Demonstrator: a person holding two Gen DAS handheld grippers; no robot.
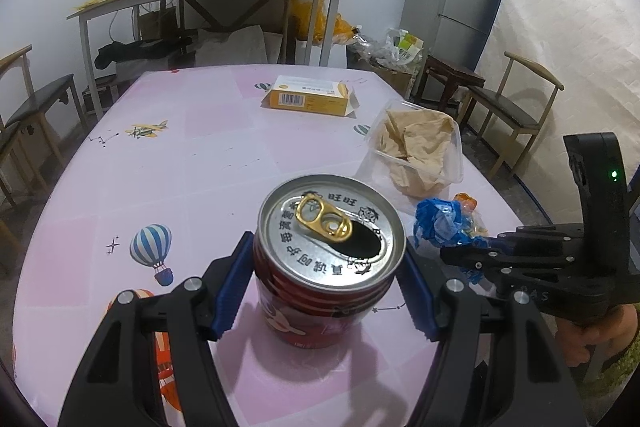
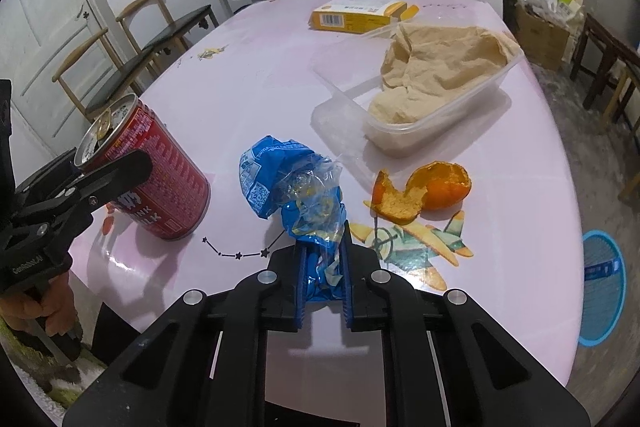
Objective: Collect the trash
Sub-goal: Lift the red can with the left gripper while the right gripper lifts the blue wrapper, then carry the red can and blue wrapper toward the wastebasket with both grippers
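A red drink can [image 1: 316, 311] with an opened silver top stands on the pink table [image 1: 192, 167]. My left gripper [image 1: 326, 267] is shut on it, a blue pad pressed against each side; one of its black fingers [image 2: 120, 167] lies across the can [image 2: 168, 179] in the right wrist view. A crumpled blue plastic wrapper [image 2: 292, 183] lies right of the can, and my right gripper [image 2: 323, 251] is pinching its near end between narrow jaws that are still closing. The right gripper [image 1: 480, 255] and the wrapper [image 1: 440, 223] also show in the left wrist view.
Orange peel [image 2: 436, 187] lies right of the wrapper. Behind it is a clear plastic tub [image 2: 492, 99] holding crumpled brown paper, and a yellow carton [image 2: 352, 17] sits farther back. A round blue basket [image 2: 602, 287] is on the floor by the table's right edge. Chairs flank the table.
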